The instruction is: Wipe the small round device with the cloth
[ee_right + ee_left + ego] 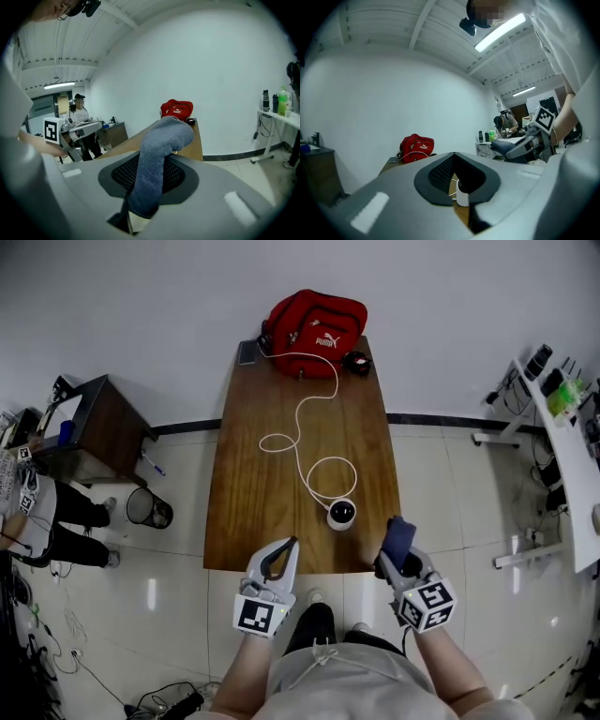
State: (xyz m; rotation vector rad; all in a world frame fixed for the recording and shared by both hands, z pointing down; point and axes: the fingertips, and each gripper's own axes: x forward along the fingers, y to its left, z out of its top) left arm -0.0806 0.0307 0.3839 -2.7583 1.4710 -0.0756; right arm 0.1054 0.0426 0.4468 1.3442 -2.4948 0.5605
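Long wooden surface (272, 493) against a white wall (141, 315), seen from above, on a tiled floor (450, 484). Near the front edge, toward the right, small round device (342, 514), white with a dark top, joined to a looping white cable (298, 418) leading to a red bag (316, 329) at the far end. Left gripper (287, 549) just short of the front edge, fingers (398, 187) clenched together on nothing. Right gripper (394, 561) near the device's right, apart from it, fingers (220, 187) grasping a folded blue-grey cloth (399, 534) sticking up past the tips.
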